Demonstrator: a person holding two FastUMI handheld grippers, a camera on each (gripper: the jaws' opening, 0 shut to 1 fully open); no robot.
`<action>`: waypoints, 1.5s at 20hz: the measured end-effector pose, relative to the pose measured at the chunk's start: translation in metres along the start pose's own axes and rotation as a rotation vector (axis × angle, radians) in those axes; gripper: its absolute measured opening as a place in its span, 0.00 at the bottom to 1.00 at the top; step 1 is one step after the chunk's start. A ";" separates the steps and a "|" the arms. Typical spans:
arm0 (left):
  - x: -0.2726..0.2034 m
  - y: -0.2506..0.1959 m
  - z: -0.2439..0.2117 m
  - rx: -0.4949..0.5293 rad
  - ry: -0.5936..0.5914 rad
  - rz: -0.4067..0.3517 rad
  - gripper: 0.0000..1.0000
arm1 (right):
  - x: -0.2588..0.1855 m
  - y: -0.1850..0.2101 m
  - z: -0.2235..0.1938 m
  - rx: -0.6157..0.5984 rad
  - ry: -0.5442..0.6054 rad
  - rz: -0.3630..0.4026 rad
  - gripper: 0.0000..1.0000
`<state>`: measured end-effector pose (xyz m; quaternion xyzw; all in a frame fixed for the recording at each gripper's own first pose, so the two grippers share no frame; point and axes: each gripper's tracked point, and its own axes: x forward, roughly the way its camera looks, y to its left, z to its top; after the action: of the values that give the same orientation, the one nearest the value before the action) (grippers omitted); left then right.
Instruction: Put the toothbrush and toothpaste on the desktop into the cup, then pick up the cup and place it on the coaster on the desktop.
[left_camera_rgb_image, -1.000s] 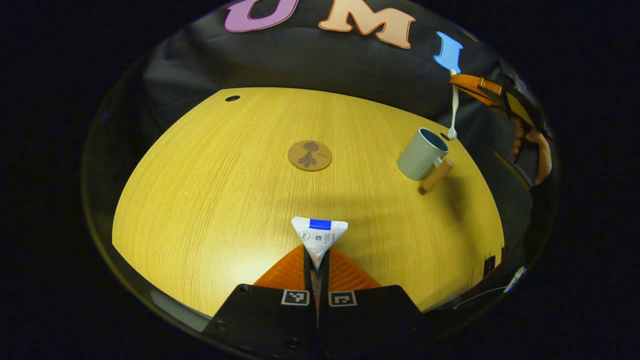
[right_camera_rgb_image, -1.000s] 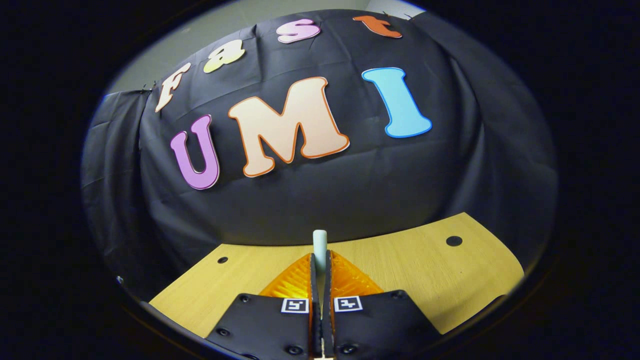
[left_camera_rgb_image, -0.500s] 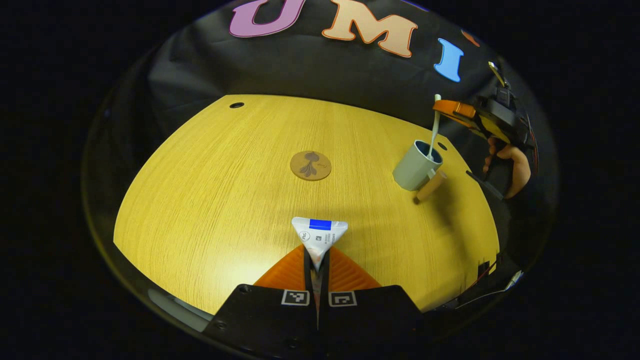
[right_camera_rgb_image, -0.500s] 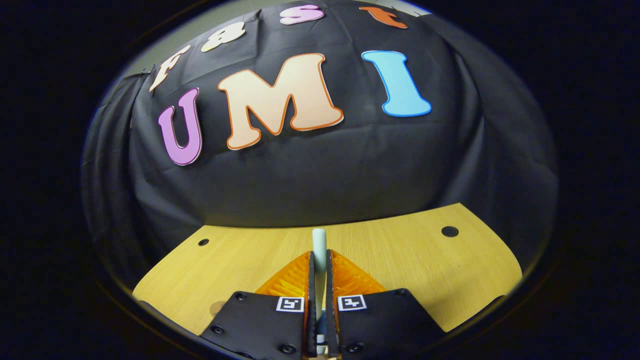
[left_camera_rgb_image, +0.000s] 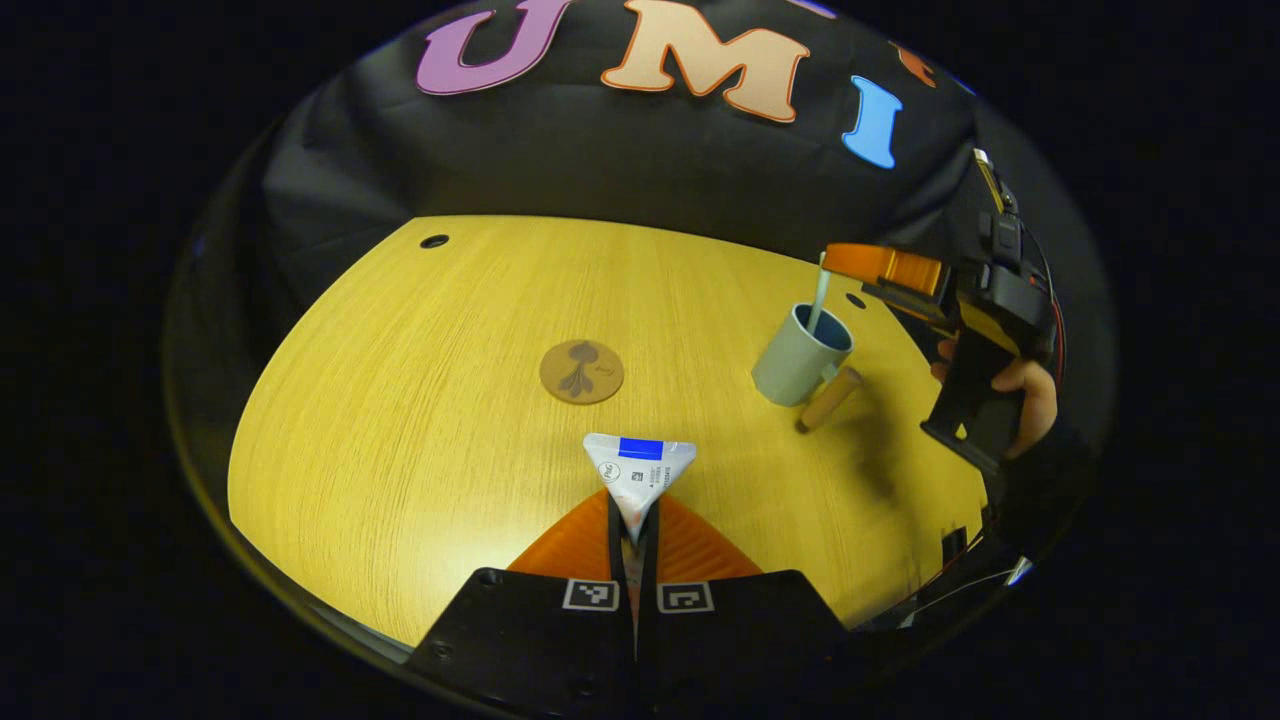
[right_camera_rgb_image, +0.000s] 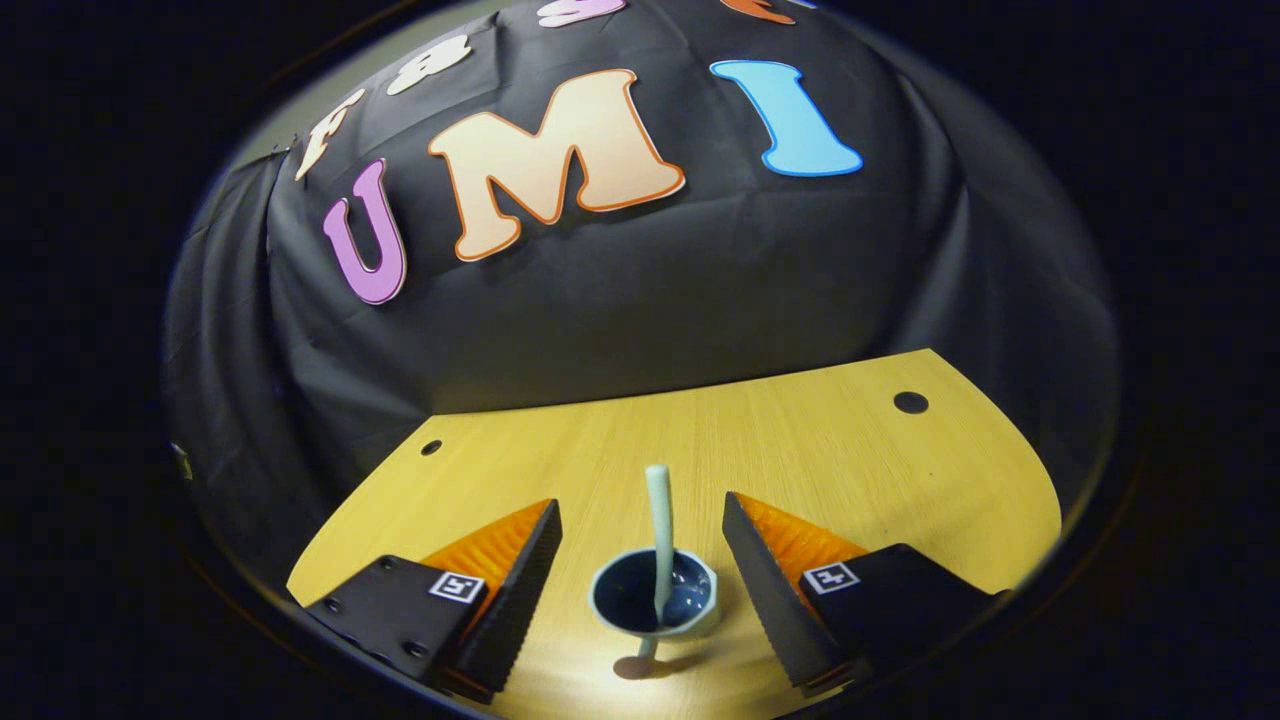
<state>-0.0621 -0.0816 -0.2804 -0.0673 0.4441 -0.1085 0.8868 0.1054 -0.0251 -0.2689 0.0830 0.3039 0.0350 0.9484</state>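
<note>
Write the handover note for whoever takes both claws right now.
Right claw: open, above the cup.
Left claw: shut on the toothpaste, held over the near side of the desktop.
Toothbrush: standing in the cup, free of the fingers.
Coaster: bare, mid-desktop, left of the cup in the left gripper view.
Done: toothbrush in.
Left: toothpaste into the cup, then the cup onto the coaster.

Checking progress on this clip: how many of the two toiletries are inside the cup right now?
1. The toothbrush stands in the cup, released between the open right gripper fingers. The toothpaste tube is clamped in the left gripper above the table.
</note>
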 end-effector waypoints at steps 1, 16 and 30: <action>0.000 -0.005 0.006 0.008 -0.011 -0.015 0.00 | -0.008 -0.006 -0.007 -0.004 0.008 -0.010 0.99; 0.023 -0.099 0.111 0.127 -0.243 -0.249 0.00 | -0.125 -0.064 -0.095 0.024 0.164 -0.078 0.95; 0.083 -0.197 0.206 0.099 -0.491 -0.400 0.00 | -0.171 -0.109 -0.095 0.036 0.183 -0.080 0.94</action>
<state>0.1259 -0.2884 -0.1792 -0.1344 0.1890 -0.2828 0.9307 -0.0867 -0.1398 -0.2673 0.0841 0.3930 -0.0010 0.9157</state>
